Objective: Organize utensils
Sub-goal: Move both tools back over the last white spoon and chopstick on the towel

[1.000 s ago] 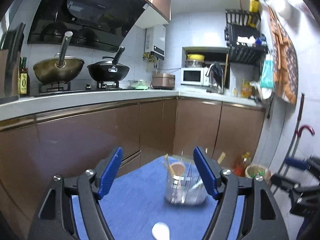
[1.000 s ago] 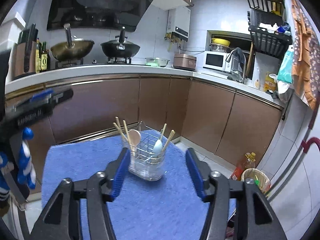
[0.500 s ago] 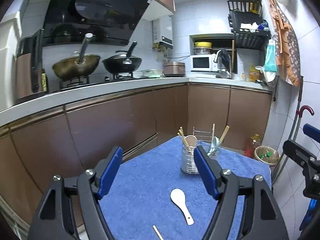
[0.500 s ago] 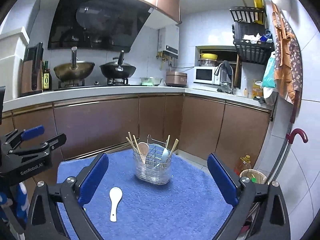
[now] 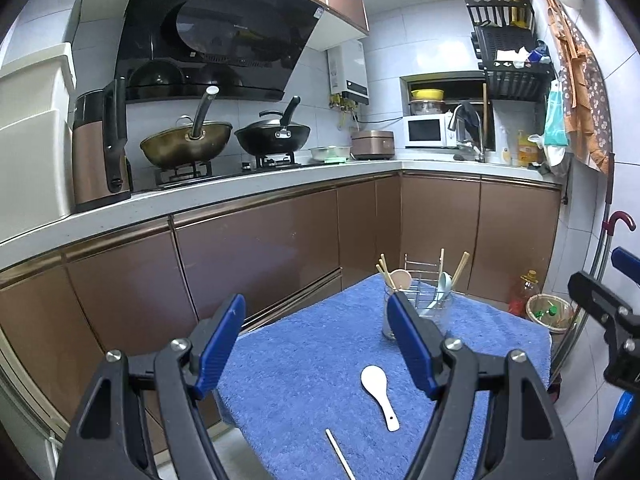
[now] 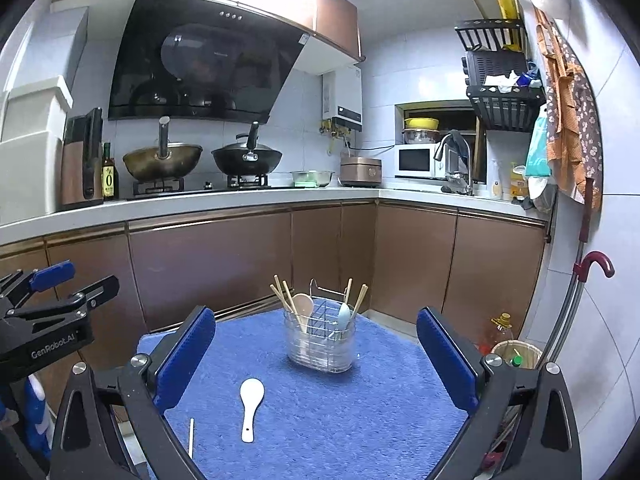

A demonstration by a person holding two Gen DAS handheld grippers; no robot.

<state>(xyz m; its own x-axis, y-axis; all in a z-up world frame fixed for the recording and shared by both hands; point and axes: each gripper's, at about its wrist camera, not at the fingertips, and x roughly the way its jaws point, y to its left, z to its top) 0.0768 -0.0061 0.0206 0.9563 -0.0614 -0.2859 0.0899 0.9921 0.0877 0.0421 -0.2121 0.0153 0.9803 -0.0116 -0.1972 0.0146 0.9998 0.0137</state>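
Observation:
A clear utensil holder (image 6: pixel 320 340) with a wire insert stands at the far side of a blue towel (image 6: pixel 380 400). It holds chopsticks, a wooden spoon and a pale blue spoon. In the left wrist view the holder (image 5: pixel 420 312) sits behind the right finger. A white spoon (image 6: pixel 251 400) lies flat on the towel in front of it, also seen as the white spoon (image 5: pixel 378 390). A single chopstick (image 6: pixel 191 436) lies near the towel's front edge. My right gripper (image 6: pixel 316 320) is open wide and empty. My left gripper (image 5: pixel 316 308) is open and empty too.
Brown cabinets (image 6: pixel 208 264) under a white counter run behind the towel, with two woks (image 6: pixel 162 162) on the hob. At the right are a red-handled umbrella (image 6: pixel 592 268), a wastebasket (image 6: pixel 516 354) and an oil bottle (image 6: pixel 500 328) on the floor.
Both grippers have drawn back from the holder, which now looks smaller and farther. The right jaws have spread much wider. The white spoon and a loose chopstick have come into view.

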